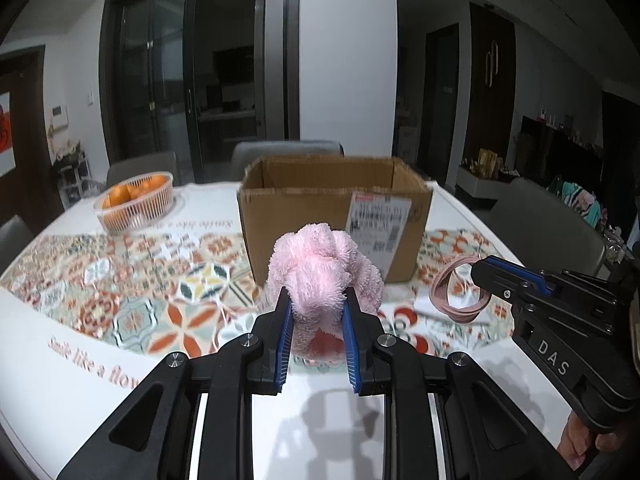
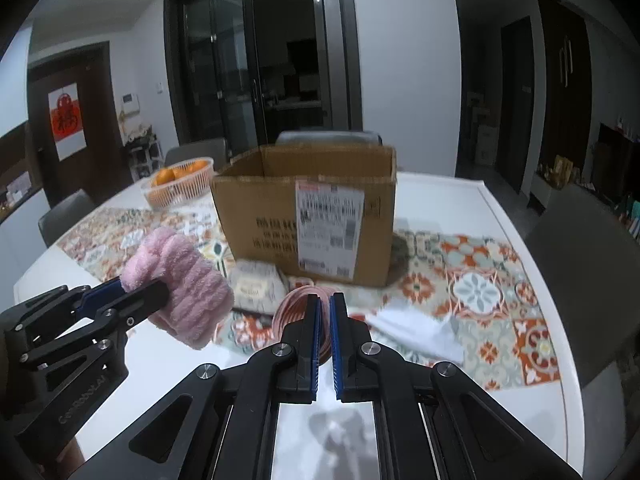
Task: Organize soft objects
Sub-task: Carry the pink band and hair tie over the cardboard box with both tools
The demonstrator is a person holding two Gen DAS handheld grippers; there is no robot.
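My left gripper [image 1: 316,300] is shut on a fluffy pink towel bundle [image 1: 324,264], held above the table in front of the open cardboard box [image 1: 332,216]. The right wrist view shows the same pink towel bundle [image 2: 180,280] in the left gripper [image 2: 132,292] at the left. My right gripper [image 2: 325,308] is shut on a pink coiled band [image 2: 292,308], its loop sticking out to the left of the fingers. In the left wrist view that pink band [image 1: 460,292] hangs from the right gripper [image 1: 480,276] at the right. The cardboard box [image 2: 308,216] stands just beyond both.
A patterned cloth [image 1: 152,280] covers the white table [image 1: 60,380]. A white basket of oranges [image 1: 136,200] sits at the far left. A flat packet [image 2: 256,284] and white paper [image 2: 416,328] lie near the box. Grey chairs [image 2: 584,264] ring the table.
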